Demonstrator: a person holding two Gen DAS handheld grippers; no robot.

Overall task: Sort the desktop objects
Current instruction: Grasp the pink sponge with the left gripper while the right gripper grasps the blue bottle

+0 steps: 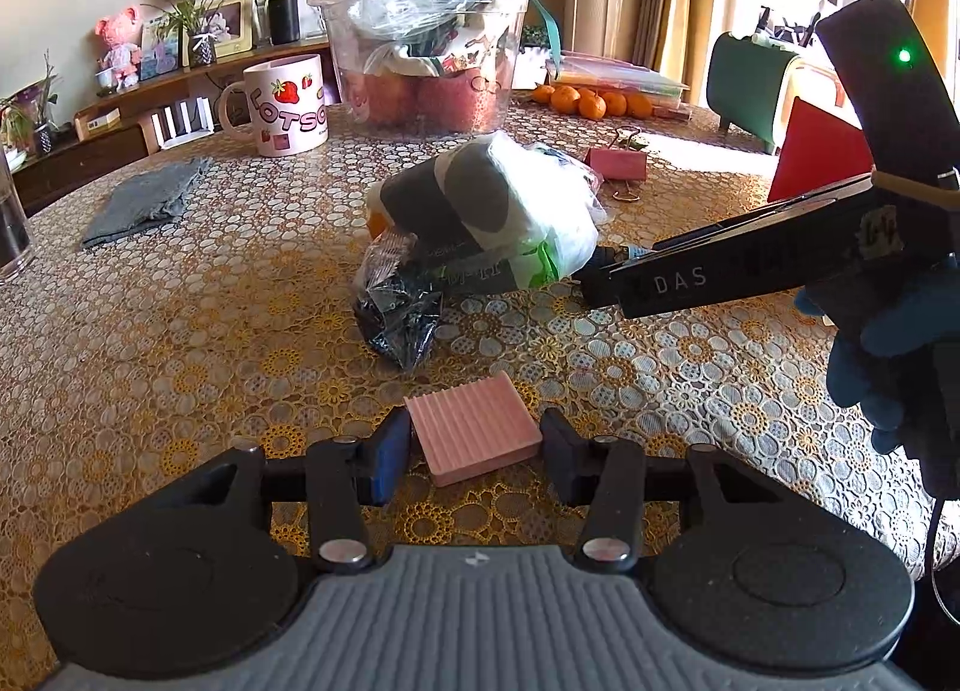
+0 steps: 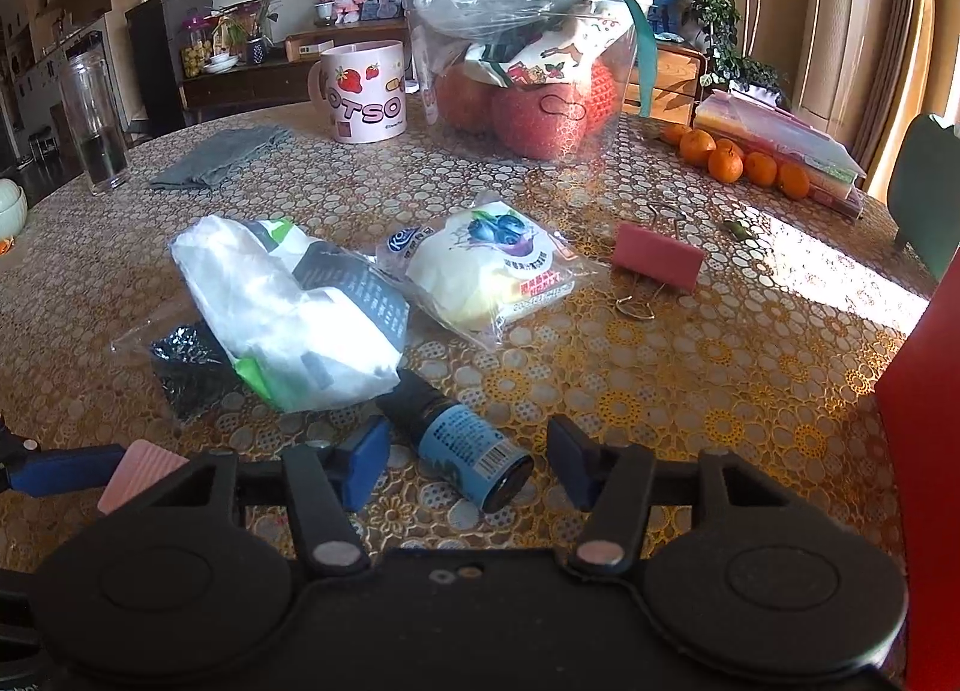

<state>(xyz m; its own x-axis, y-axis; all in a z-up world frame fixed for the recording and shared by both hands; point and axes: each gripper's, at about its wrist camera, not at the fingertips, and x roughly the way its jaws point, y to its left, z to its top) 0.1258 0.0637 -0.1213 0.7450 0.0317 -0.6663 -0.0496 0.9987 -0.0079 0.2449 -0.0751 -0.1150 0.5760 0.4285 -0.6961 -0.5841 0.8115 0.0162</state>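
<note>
A pink ribbed block (image 1: 474, 430) sits between the blue pads of my left gripper (image 1: 477, 448), just above the lace tablecloth (image 1: 180, 331). Both pads touch its sides, so the gripper is shut on it. The right wrist view shows the same block (image 2: 141, 475) at the lower left, against one blue finger (image 2: 60, 472). A small dark bottle with a blue label (image 2: 462, 442) lies on its side between the fingers of my right gripper (image 2: 468, 460). There is a gap on each side, so the gripper is open. From the left wrist view, the right gripper (image 1: 600, 277) reaches in from the right.
A white-and-black plastic packet (image 2: 288, 307) and a black crinkly bag (image 2: 192, 367) lie just beyond the bottle. Farther off are a blueberry snack packet (image 2: 486, 265), a pink binder clip (image 2: 657, 259), a mug (image 2: 363, 90), a clear tub of bags (image 2: 528, 60), oranges (image 2: 738, 159) and a grey cloth (image 2: 216, 153).
</note>
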